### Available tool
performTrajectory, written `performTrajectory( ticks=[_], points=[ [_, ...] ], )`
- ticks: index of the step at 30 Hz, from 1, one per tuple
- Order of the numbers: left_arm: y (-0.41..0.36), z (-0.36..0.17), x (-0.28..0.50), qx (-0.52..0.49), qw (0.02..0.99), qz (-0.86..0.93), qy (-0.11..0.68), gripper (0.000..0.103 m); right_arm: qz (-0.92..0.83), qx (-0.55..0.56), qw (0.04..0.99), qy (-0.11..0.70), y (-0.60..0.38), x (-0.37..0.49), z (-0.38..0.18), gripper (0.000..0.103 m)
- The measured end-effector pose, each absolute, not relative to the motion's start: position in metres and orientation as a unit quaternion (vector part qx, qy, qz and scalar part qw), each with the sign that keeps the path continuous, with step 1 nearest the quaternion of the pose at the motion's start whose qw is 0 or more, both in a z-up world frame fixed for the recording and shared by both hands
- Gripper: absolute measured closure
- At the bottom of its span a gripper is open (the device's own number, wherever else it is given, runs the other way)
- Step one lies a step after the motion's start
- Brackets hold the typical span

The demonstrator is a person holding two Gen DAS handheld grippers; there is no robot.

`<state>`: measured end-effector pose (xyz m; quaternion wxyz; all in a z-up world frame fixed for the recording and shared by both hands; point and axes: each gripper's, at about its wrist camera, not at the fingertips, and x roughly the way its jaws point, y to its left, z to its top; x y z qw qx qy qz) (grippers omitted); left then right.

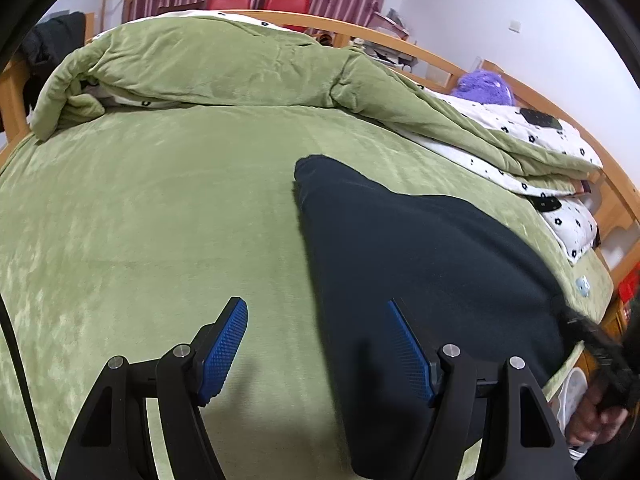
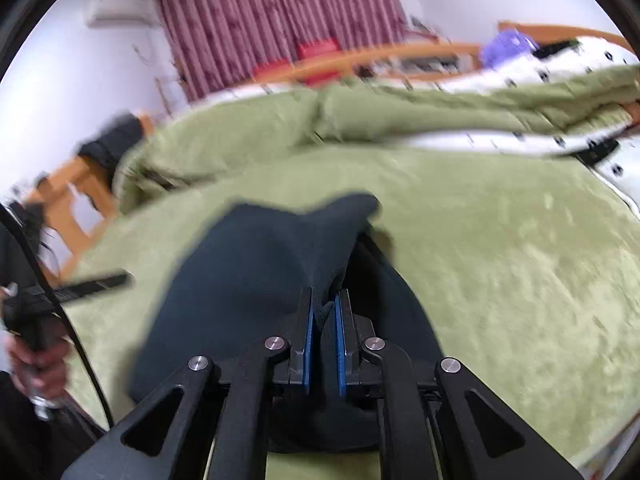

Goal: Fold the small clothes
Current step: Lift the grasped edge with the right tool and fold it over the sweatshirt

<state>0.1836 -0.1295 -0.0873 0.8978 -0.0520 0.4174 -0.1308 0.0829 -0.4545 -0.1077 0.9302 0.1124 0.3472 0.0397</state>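
A dark navy garment (image 1: 420,264) lies on the green bed cover (image 1: 160,208). My left gripper (image 1: 318,312) is open and empty just above the bed, with its right finger over the garment's left edge. In the right wrist view my right gripper (image 2: 324,312) is shut on a lifted fold of the same dark garment (image 2: 256,256), pulled up off the green bed cover (image 2: 500,248). The right gripper also shows in the left wrist view (image 1: 600,344) at the far right edge, blurred. The left gripper shows in the right wrist view (image 2: 92,284) at the left.
A bunched green duvet (image 1: 208,64) lies across the back of the bed. A white flowered pillow (image 1: 532,128) with a black remote (image 1: 540,118) and a purple plush (image 1: 484,86) sit at the right. A wooden bed frame (image 1: 400,44) surrounds the bed. The right wrist view is motion-blurred.
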Motion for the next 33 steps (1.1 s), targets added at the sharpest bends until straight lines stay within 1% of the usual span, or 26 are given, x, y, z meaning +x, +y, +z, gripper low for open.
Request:
performTrajectory(
  ticks=[3, 4, 9, 11, 12, 16, 19, 26, 29, 30, 31, 33],
  points=[
    [-0.136, -0.088, 0.18, -0.04, 0.898, -0.136, 0.417, 0.033, 0.009, 0.101, 0.899, 0.426, -0.45, 0.101, -0.145, 0.093],
    [-0.137, -0.088, 0.179, -0.035, 0.899, -0.137, 0.415, 0.033, 0.004, 0.095, 0.897, 0.431, -0.448, 0.102, -0.149, 0.091],
    [-0.138, -0.09, 0.175, -0.031, 0.898, -0.14, 0.416, 0.033, -0.009, 0.087, 0.911, 0.403, -0.445, 0.097, -0.123, 0.088],
    [-0.138, -0.091, 0.174, -0.03, 0.897, -0.14, 0.417, 0.033, -0.011, 0.078, 0.918, 0.389, -0.443, 0.094, -0.117, 0.083],
    [-0.138, -0.092, 0.174, -0.03, 0.897, -0.141, 0.418, 0.033, -0.014, 0.074, 0.919, 0.388, -0.442, 0.095, -0.119, 0.081],
    [-0.138, -0.092, 0.17, -0.033, 0.896, -0.145, 0.419, 0.033, -0.014, 0.089, 0.91, 0.404, -0.448, 0.093, -0.137, 0.08],
    [-0.138, -0.094, 0.165, -0.029, 0.897, -0.144, 0.418, 0.033, -0.014, 0.103, 0.911, 0.398, -0.452, 0.089, -0.144, 0.079],
    [-0.143, -0.108, 0.155, -0.042, 0.881, -0.179, 0.436, 0.033, -0.022, 0.099, 0.916, 0.388, -0.448, 0.087, -0.142, 0.079],
    [-0.154, -0.116, 0.151, -0.029, 0.872, -0.189, 0.45, 0.033, -0.016, 0.101, 0.917, 0.385, -0.449, 0.084, -0.142, 0.079],
    [-0.157, -0.12, 0.15, -0.024, 0.87, -0.187, 0.455, 0.033, -0.012, 0.104, 0.917, 0.384, -0.449, 0.083, -0.143, 0.083],
    [-0.158, -0.122, 0.149, -0.023, 0.869, -0.187, 0.458, 0.033, -0.007, 0.108, 0.917, 0.384, -0.45, 0.083, -0.143, 0.089],
    [-0.159, -0.126, 0.147, -0.026, 0.867, -0.187, 0.462, 0.033, -0.006, 0.105, 0.917, 0.384, -0.45, 0.082, -0.144, 0.09]
  ],
)
